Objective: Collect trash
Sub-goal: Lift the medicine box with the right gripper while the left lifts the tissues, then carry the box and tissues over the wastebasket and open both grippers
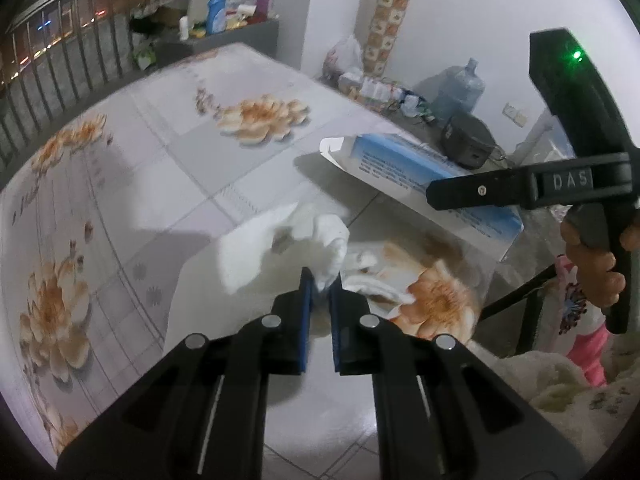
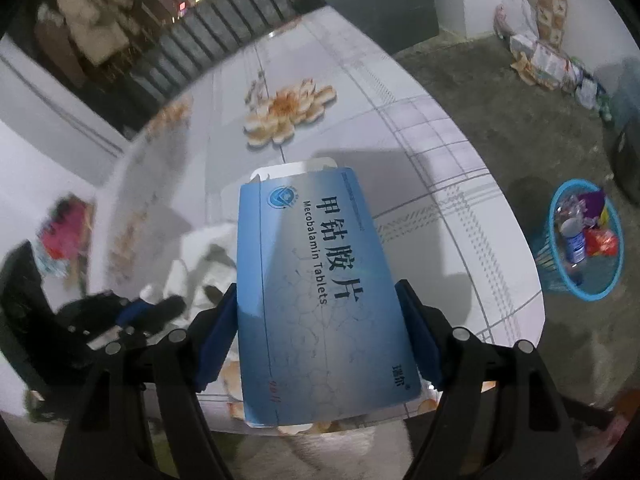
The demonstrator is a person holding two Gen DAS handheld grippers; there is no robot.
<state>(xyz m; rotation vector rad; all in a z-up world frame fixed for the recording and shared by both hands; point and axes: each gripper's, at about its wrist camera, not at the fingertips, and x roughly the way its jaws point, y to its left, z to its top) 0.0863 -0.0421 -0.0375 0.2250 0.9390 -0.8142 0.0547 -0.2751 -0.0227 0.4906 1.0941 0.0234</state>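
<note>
Left gripper (image 1: 320, 280) clenched on crumpled white tissue (image 1: 280, 240), lifted just above floral table (image 1: 120, 160); right gripper (image 2: 320, 328) grasping blue tablet box (image 2: 316, 300) across its width, over table; blue trash basket (image 2: 584, 240) on floor beside table

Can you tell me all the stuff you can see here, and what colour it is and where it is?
medicine box: one, blue and white, clamped in the right gripper above the table
tissue: one crumpled wad, white, pinched in the left gripper
table: one, white cloth with orange flowers, under both grippers
basket: one, blue, on the floor beside the table, with trash inside
water jug: one, pale blue, on the floor by the wall
patterned roll: one, orange and cream, upright against the wall
railing: one, grey, beyond the table
left gripper: black with blue pads, shut on the tissue
right gripper: black with blue pads, shut on the medicine box
hand: one, on the right gripper's handle
</note>
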